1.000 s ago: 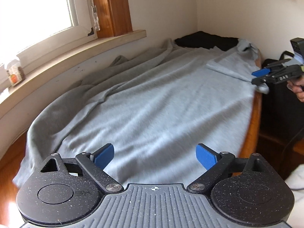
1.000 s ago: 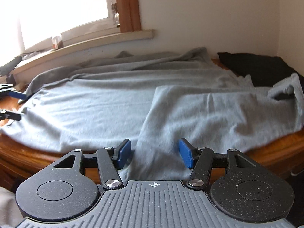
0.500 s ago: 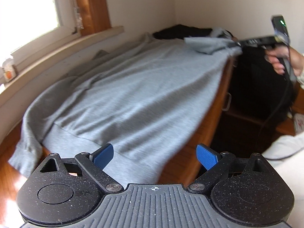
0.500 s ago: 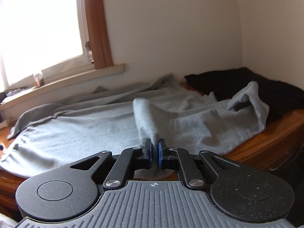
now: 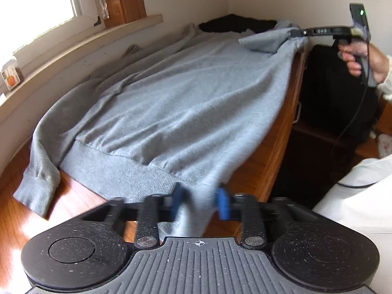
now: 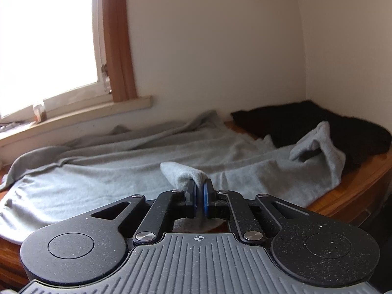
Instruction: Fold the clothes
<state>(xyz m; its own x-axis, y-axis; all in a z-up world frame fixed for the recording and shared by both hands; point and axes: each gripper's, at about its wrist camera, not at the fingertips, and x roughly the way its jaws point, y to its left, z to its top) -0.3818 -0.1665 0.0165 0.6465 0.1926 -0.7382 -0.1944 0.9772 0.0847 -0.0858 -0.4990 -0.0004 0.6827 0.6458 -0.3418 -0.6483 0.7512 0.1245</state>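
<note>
A soft grey sweatshirt (image 5: 186,103) lies flat on the wooden desk (image 5: 259,161). The left gripper (image 5: 199,202) has just been closing, blurred, seemingly gripping its ribbed hem; the right gripper (image 6: 199,191) pinches a fold.

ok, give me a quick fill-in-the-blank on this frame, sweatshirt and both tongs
1. The sweatshirt spread on the wooden top is ____ in colour.
2. The right tongs are shut on a fold of the ____.
3. The left tongs have its ribbed ____ between the pads.
4. Behind its far end lies a ____ garment.

Missing: grey; sweatshirt; hem; black
</note>
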